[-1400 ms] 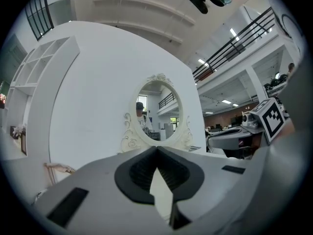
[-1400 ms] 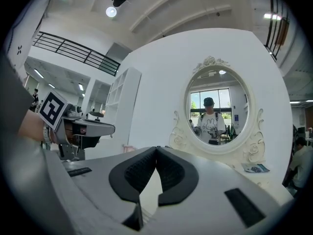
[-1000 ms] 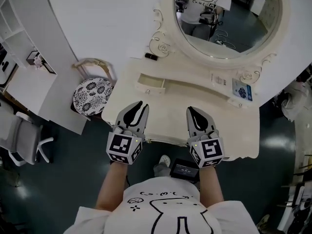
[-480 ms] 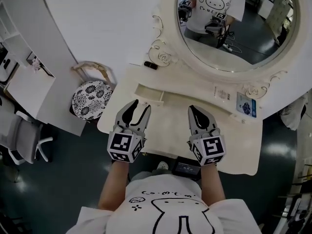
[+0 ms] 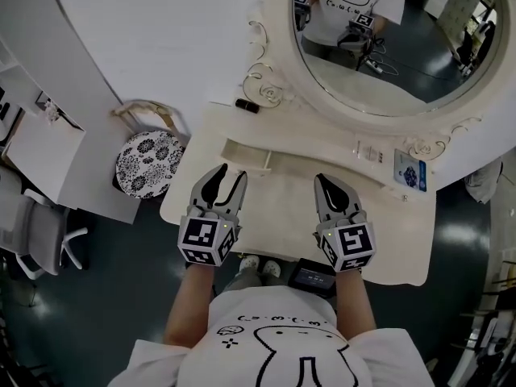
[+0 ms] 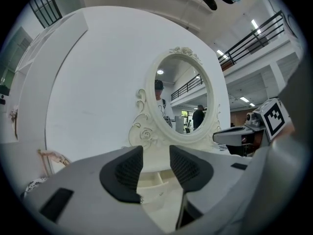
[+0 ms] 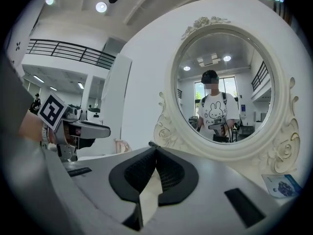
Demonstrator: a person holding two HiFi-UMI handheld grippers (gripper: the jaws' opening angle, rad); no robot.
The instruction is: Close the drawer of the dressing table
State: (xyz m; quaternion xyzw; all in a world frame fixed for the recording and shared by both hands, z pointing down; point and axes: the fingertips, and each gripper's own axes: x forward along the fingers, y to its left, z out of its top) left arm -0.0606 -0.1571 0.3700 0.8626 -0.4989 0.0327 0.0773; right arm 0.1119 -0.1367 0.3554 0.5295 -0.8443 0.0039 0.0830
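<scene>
The cream dressing table [image 5: 282, 220] has one small drawer [image 5: 246, 156] pulled out at its back left, below the oval mirror [image 5: 387, 47]. My left gripper [image 5: 228, 176] hovers over the table top just short of that drawer. A gap shows between its jaws, which are closing with nothing between them. In the left gripper view the drawer [image 6: 152, 179] shows through the gap of the left gripper [image 6: 156, 153]. My right gripper [image 5: 326, 181] is level with it to the right, shut and empty. Its pads [image 7: 168, 173] meet in the right gripper view.
A floral-cushioned stool [image 5: 147, 162] stands left of the table. A small black object [image 5: 247, 106] lies by the mirror's base, and a blue card [image 5: 409, 172] at the back right. A black device [image 5: 310, 276] sits below the front edge. White shelving [image 5: 32, 147] lies far left.
Both grippers have moved forward over the table top toward the mirror. The left jaws have spread wider apart. The right jaws stay shut.
</scene>
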